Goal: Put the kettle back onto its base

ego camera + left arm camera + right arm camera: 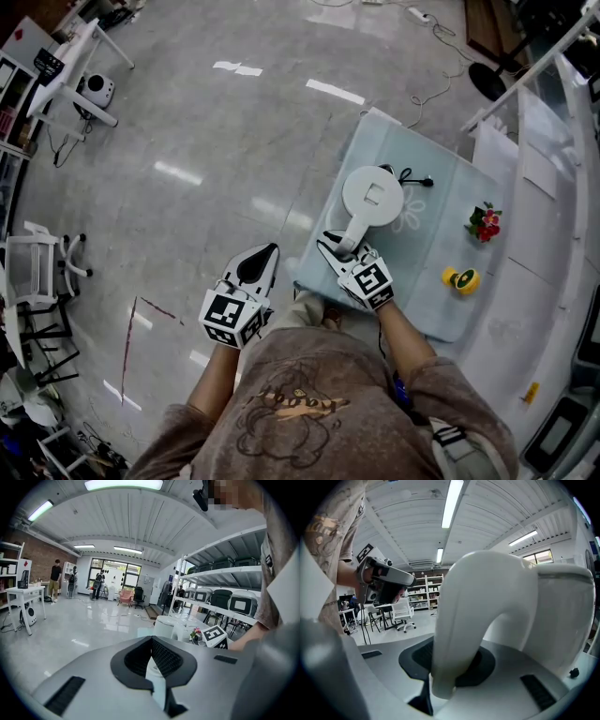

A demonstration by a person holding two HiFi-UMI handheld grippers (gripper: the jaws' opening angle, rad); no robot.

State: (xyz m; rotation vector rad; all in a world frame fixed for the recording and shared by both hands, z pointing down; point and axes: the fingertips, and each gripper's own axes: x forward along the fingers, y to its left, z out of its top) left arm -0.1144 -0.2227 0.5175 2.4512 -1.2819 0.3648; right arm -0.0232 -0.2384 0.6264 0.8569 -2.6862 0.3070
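A white kettle [372,197] with a round lid is over the pale blue table [427,291], its handle [352,236] pointing toward me. My right gripper [339,248] is shut on that handle; in the right gripper view the handle [459,634] fills the space between the jaws and the kettle body [548,616] looms right. A black cord [417,180] lies beside the kettle; the base itself is hidden. My left gripper [270,251] hangs off the table's left side over the floor, its tips together and holding nothing. The left gripper view shows the kettle [166,626] ahead.
A small flower bunch [484,223] and a yellow object [461,279] sit on the table's right part. White shelving [562,187] runs along the right. A white chair [37,267] and a white desk [70,66] stand on the floor at left.
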